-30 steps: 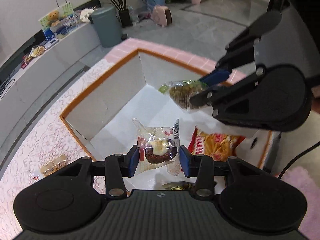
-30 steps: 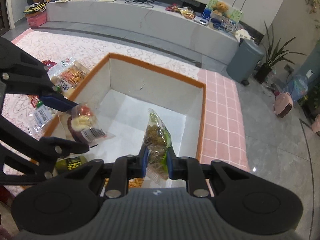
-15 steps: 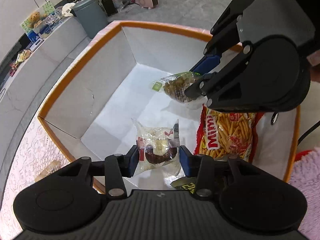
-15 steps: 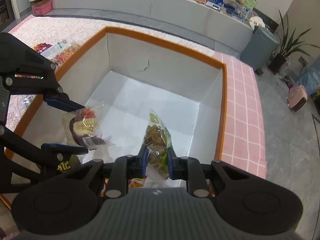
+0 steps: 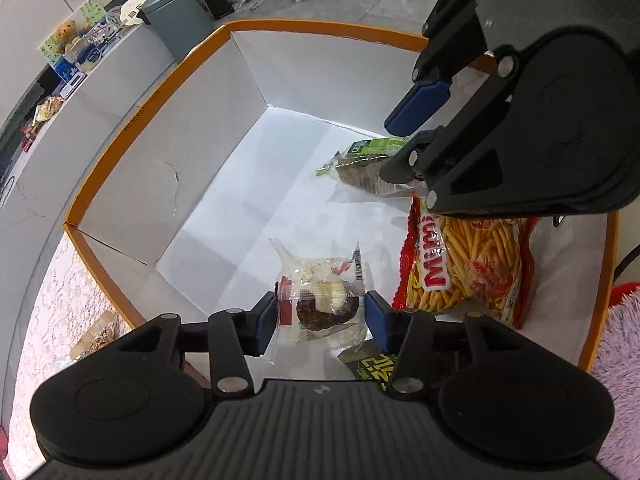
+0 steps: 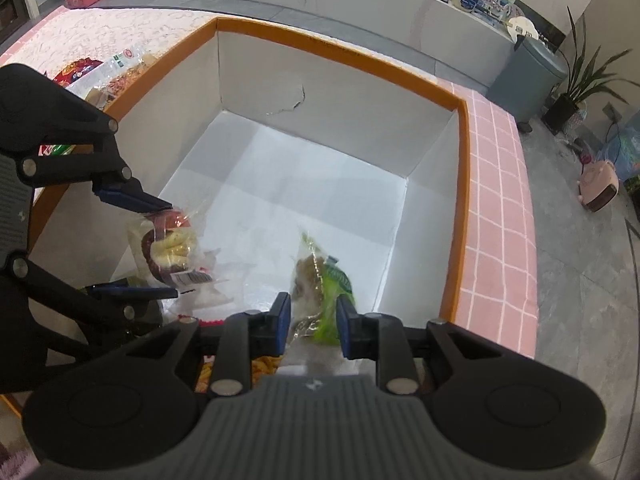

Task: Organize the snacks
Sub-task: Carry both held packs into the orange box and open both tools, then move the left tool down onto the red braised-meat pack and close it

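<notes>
An orange-rimmed white box (image 5: 140,92) (image 6: 340,56) sits below both grippers. My left gripper (image 5: 320,316) is shut on a clear-wrapped chocolate cake (image 5: 320,304), held inside the box; it also shows in the right wrist view (image 6: 168,248). My right gripper (image 6: 310,320) has its jaws parted around a green bag of brown snacks (image 6: 320,284), which lies loose on the box floor (image 5: 368,164). A red bag of stick snacks (image 5: 468,264) and a dark green packet (image 5: 372,364) lie in the box.
More snack packets lie on the lace tablecloth left of the box (image 6: 100,76), and one by the box's near corner (image 5: 96,332). A pink tiled edge (image 6: 500,200) borders the box. A grey bin (image 6: 528,76) stands on the floor beyond.
Both grippers have dropped lower into the box. My right gripper has opened and the green bag has fallen from it onto the box floor. The left still holds the cake.
</notes>
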A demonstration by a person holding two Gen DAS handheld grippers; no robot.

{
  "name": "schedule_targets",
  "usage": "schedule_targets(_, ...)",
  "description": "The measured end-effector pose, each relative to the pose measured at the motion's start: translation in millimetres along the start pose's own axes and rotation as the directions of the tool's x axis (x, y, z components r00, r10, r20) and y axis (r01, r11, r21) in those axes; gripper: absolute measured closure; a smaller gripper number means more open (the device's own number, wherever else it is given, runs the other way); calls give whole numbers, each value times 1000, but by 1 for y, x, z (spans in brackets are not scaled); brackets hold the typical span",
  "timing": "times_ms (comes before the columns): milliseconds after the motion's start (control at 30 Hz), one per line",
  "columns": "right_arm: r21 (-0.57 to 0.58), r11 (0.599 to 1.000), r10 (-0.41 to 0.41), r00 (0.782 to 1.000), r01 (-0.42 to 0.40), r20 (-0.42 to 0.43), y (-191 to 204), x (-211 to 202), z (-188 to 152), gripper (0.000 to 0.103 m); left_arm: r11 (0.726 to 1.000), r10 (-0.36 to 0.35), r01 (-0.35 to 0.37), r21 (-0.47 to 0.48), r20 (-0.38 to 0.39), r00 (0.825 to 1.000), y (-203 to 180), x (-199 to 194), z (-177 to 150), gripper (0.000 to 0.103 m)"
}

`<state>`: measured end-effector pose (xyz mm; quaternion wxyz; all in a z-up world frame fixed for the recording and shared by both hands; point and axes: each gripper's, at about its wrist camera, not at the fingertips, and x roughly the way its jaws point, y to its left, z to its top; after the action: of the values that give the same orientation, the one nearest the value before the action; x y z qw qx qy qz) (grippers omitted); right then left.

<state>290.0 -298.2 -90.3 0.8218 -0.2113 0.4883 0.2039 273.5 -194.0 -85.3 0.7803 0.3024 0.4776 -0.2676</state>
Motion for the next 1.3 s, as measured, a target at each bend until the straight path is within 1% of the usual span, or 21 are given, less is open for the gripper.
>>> schedule_targets(33,-1,1000,2,1000,-2,-2,1,-2,1,80,1000,-1,1,-4,4,1000,0,-2,0,43)
schedule_targets(67,-1,1000,2,1000,-2,-3,1,-3,0,76,1000,-2,2,-10,6,1000,0,-5,0,39)
schedule_targets(133,-3,1000,-5,1000,5,-9,1,-6,1,71,1000,0,0,-16,17,1000,1,-12,-1,38)
schedule_targets(233,-7,1000,-19,1000,19,-15,4,-13,0,70,1000,12,-12,-20,37,999,0,-24,-3,35)
schedule_targets(333,7,1000,-25,1000,25,-1,5,-24,0,66,999,19,-17,-31,71,997,0,-41,-7,35)
schedule_targets(367,16,999,-29,1000,28,6,6,-28,-1,62,999,22,-19,-37,84,996,1,-48,-10,34)
schedule_targets(433,38,999,-32,999,31,27,6,-38,-2,59,998,29,-23,-55,110,993,2,-59,-14,33)
schedule_targets(667,138,990,-38,993,23,108,18,-67,-7,53,985,76,-49,-167,158,984,12,-92,-38,32)
schedule_targets(833,223,975,-37,984,-3,173,35,-83,-12,52,957,123,-62,-284,203,971,25,-117,-62,32)
schedule_targets(900,244,970,-42,979,-8,201,45,-89,-14,45,942,146,-69,-327,217,965,30,-125,-71,32)
schedule_targets(1100,262,965,-99,949,18,300,82,-109,-19,43,894,223,-101,-436,240,945,43,-145,-103,32)
schedule_targets(1233,281,960,-102,926,-5,363,108,-117,-20,42,856,287,-135,-499,243,927,50,-154,-131,32)
schedule_targets(1300,288,957,-98,915,-21,392,122,-119,-19,42,834,303,-134,-534,241,922,55,-157,-145,32)
